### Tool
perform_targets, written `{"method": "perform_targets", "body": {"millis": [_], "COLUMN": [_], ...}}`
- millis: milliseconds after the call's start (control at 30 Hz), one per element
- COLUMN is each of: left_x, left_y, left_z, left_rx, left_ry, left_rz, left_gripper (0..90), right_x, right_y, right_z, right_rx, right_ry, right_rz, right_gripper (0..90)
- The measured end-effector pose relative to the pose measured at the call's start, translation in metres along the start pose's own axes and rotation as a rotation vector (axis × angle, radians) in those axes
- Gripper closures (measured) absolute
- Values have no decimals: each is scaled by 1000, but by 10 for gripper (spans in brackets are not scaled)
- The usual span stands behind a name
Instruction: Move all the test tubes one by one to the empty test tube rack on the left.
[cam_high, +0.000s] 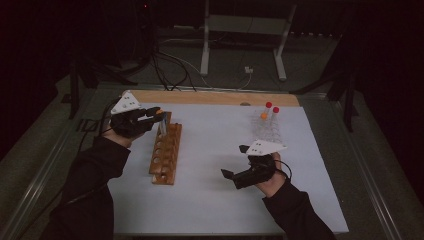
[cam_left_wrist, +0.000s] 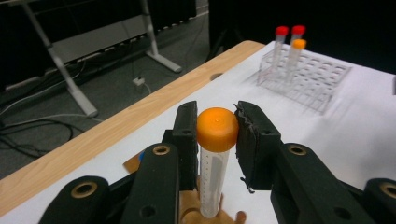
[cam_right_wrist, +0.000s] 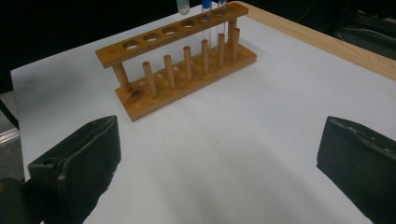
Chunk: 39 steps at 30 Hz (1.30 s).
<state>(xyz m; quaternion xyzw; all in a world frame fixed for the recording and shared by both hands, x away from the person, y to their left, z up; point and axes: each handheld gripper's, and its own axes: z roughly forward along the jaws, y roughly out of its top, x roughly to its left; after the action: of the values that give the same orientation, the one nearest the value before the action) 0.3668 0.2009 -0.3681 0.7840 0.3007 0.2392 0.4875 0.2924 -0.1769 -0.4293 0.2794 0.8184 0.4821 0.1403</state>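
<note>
— While my right gripper (cam_high: 234, 167) hangs nearest me over bare white table (cam_high: 210, 200), jaws spread wide and gripping nothing, what's the left doing?

— My left gripper (cam_left_wrist: 217, 133) is clamped on the orange-capped tube (cam_left_wrist: 215, 158), upright at the far end of the wooden rack (cam_high: 166, 153).

— And beyond?

— Well apart, the clear rack (cam_high: 267, 131) carries two red-capped tubes (cam_high: 272, 107) and an orange one.

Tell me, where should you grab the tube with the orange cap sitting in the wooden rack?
Probably by the orange cap, coming from above with one of the fingers on each side. The orange-capped tube stands upright in the wooden rack, so only its top is free, and the cap is wider than the tube. The left gripper is already placed like that.
</note>
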Motion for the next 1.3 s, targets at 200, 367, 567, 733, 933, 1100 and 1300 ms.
{"method": "perform_targets", "body": {"millis": [200,367,567,733,933,1100,1300], "left_x": [9,11,10,9,9,10,10], "left_y": [-13,-24,-38,-49,-60,-66,-70], "left_z": [7,14,24,31,36,38,39], "left_rx": [9,21,49,62,71,78,80], "left_ry": [16,18,11,9,9,14,17], "left_rz": [-34,-54,-68,-81,-95,-100,-99], "left_gripper": [718,717,718,717,717,717,717], "right_x": [-1,-2,-2,-3,-3,-3,-3], "right_y": [0,-1,-2,-2,-3,-3,-3], "right_z": [0,0,-1,-1,-1,-1,-1], "right_rx": [-6,-3,-4,-2,-1,2,2], "right_ry": [2,2,4,6,7,10,12], "right_rz": [5,7,9,11,13,11,10], "right_gripper": [0,0,0,0,0,0,0]}}
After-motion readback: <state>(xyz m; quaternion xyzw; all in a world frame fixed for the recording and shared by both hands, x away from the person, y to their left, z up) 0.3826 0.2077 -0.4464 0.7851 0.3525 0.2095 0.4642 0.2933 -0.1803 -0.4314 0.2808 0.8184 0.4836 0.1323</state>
